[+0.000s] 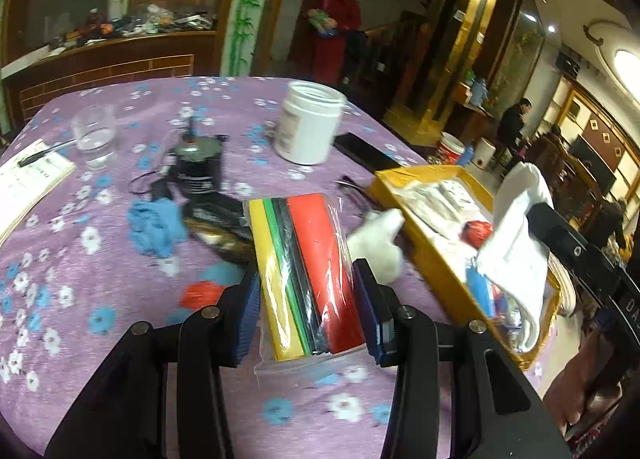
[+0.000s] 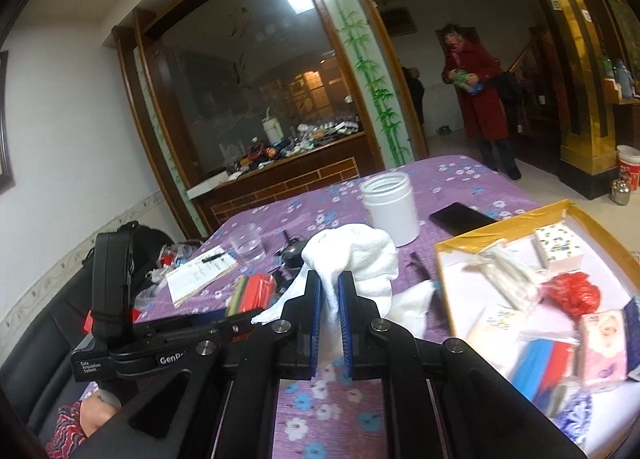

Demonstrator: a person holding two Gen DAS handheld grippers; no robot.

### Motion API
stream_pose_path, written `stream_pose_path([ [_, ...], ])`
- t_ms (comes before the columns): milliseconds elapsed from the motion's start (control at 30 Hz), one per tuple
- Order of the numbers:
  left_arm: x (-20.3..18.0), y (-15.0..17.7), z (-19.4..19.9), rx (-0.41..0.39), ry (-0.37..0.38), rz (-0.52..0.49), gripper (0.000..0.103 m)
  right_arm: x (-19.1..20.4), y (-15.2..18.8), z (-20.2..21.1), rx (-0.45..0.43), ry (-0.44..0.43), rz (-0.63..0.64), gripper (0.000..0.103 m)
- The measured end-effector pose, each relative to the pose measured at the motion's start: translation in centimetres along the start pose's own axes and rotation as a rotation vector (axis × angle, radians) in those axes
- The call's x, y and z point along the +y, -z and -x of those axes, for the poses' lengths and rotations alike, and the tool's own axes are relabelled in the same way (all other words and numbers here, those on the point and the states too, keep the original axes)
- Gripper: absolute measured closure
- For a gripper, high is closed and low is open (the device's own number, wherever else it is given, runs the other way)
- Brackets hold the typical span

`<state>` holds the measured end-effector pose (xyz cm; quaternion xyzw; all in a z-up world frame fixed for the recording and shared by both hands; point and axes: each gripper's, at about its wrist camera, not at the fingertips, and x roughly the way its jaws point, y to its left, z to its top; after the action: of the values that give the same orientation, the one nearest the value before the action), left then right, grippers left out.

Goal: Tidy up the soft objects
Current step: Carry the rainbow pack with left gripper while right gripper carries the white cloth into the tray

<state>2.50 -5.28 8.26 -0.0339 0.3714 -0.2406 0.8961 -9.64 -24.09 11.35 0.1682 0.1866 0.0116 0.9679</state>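
My left gripper (image 1: pixel 306 299) is shut on a clear bag of coloured foam sheets (image 1: pixel 308 271), yellow, green, black and red, held above the purple flowered tablecloth (image 1: pixel 100 279). In the right wrist view my right gripper (image 2: pixel 329 307) is shut on a white towel (image 2: pixel 356 255), which bunches above the blue pads. The same towel (image 1: pixel 516 243) hangs over the yellow-rimmed box (image 1: pixel 424 255) in the left wrist view. That box (image 2: pixel 444 255) holds tissue packs, a red crumpled bag (image 2: pixel 572 295) and other soft packets. A blue cloth (image 1: pixel 154 227) and a white cloth (image 1: pixel 378 243) lie on the table.
On the table stand a white open jar (image 1: pixel 310 123), a clear glass (image 1: pixel 94 137), a black device with cables (image 1: pixel 198 165), a notebook with a pen (image 1: pixel 30 175) and a dark phone (image 1: pixel 364 151). A person in a red coat (image 2: pixel 478 99) stands beyond the table.
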Motion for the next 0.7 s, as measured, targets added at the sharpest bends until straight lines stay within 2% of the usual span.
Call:
stream_pose_path([
  [400,-9.5,-1.1,-2.2,0.041,0.082,-0.113,0.061,-8.4,-1.3,4.9,-0.048,0.087,-0.105,0.094],
  [700,-14.8,-1.8,-6.5,0.102,0.139,-0.149,0.061,-13.6,-3.1,6.1,-0.046,0.196,-0.134,0.094],
])
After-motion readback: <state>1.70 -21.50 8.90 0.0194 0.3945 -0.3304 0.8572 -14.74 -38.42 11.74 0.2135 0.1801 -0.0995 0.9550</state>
